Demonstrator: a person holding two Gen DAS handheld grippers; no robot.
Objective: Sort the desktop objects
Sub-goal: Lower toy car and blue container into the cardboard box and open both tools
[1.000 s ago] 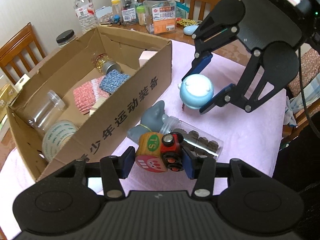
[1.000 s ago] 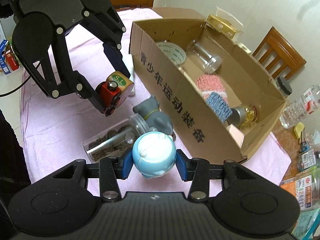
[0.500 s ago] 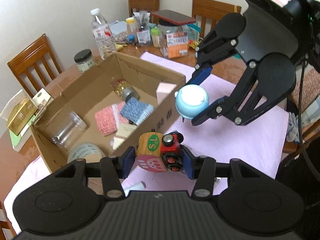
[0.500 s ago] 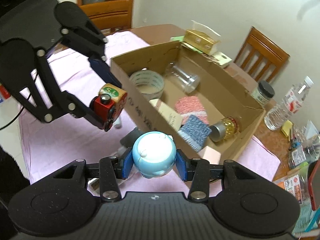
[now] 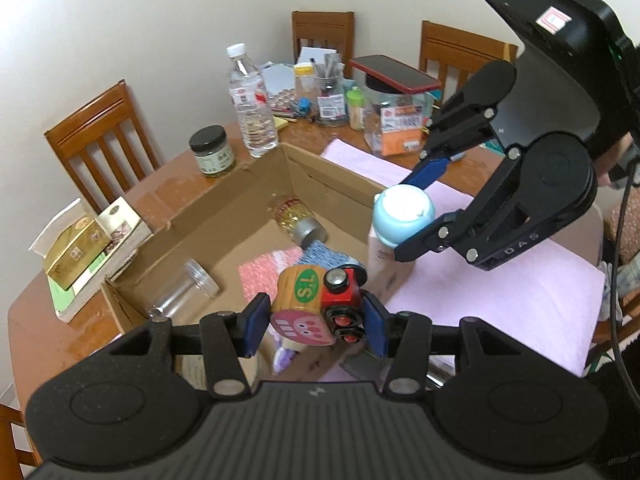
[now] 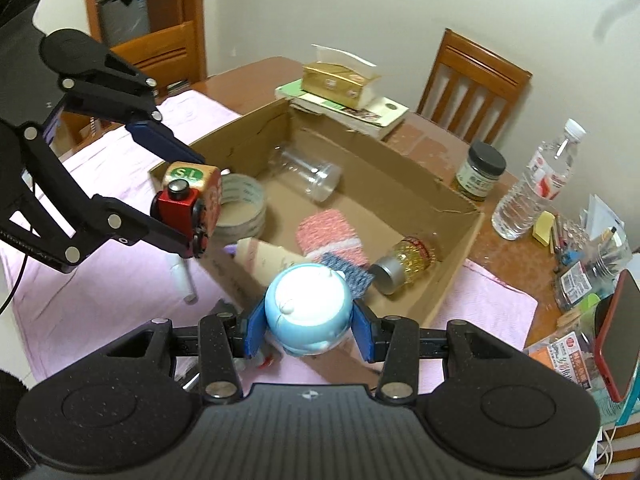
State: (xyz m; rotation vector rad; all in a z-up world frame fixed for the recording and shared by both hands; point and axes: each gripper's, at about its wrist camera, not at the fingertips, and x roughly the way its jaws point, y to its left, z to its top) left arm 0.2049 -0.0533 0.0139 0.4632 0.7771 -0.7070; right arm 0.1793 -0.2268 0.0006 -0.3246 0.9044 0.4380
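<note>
My left gripper (image 5: 314,318) is shut on a wooden toy train (image 5: 316,304) with a red front and a green "S.L" label, held in the air over the near wall of the open cardboard box (image 5: 236,200). The right wrist view shows the same train (image 6: 188,198) at the box's left corner. My right gripper (image 6: 307,326) is shut on a round light-blue cat figure (image 6: 306,312), held above the box's near wall; in the left wrist view the figure (image 5: 404,216) hangs over the box's right corner. Inside the box lie a clear jar (image 6: 308,176), a tape roll (image 6: 240,204), a pink cloth (image 6: 330,236) and a gold-filled jar (image 6: 408,262).
A pink mat (image 5: 500,292) covers the table beside the box. Behind the box stand a water bottle (image 5: 252,108), a dark-lidded jar (image 5: 212,152), a tissue box on books (image 6: 340,84) and desk clutter with a red phone (image 5: 394,74). Wooden chairs ring the table.
Both grippers have risen with their toys and moved from over the pink mat to above the box's near wall. The grey toy and brown-filled jar have dropped out of sight.
</note>
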